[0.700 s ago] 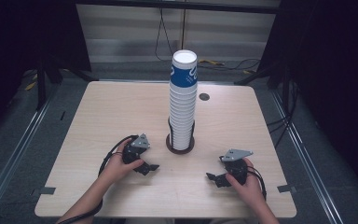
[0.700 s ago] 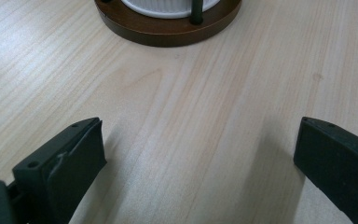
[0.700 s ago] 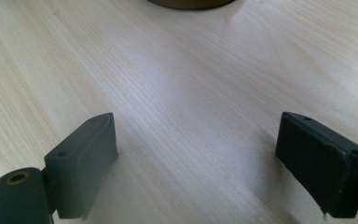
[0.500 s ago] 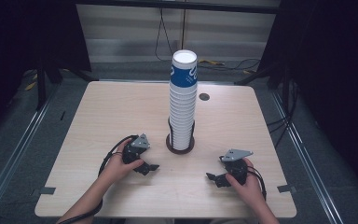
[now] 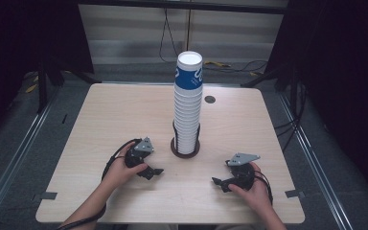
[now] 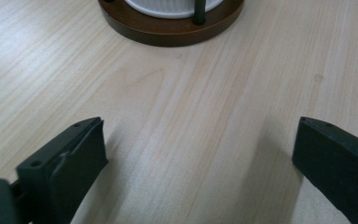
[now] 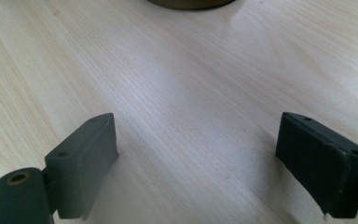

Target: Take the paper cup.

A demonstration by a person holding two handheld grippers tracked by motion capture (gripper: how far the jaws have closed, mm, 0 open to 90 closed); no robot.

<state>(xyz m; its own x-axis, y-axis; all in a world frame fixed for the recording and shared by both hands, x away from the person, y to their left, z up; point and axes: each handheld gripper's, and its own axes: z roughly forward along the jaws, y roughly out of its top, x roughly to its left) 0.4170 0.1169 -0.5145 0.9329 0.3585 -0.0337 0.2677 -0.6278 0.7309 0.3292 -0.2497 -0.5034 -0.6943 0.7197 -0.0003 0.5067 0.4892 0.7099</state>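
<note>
- A pale wooden table (image 5: pixel 105 120) seen from above, with a person's forearms coming in from the near edge
- A tall stack of paper cups (image 5: pixel 188 112) stands upright at the table's middle, seated in a round dark wooden holder (image 5: pixel 174 148) with thin upright rods; the top cup has a blue band
- The left gripper (image 5: pixel 152 171) rests low on the table, near the holder and to its left, jaws spread wide apart with nothing between them
- The right gripper (image 5: pixel 219 182) rests on the table to the holder's right, a little farther off, jaws likewise wide apart and empty
- Both grippers point inward toward the holder's base
- Judging by this, no cup has been lifted: the stack looks whole, and all the handling remains
</note>
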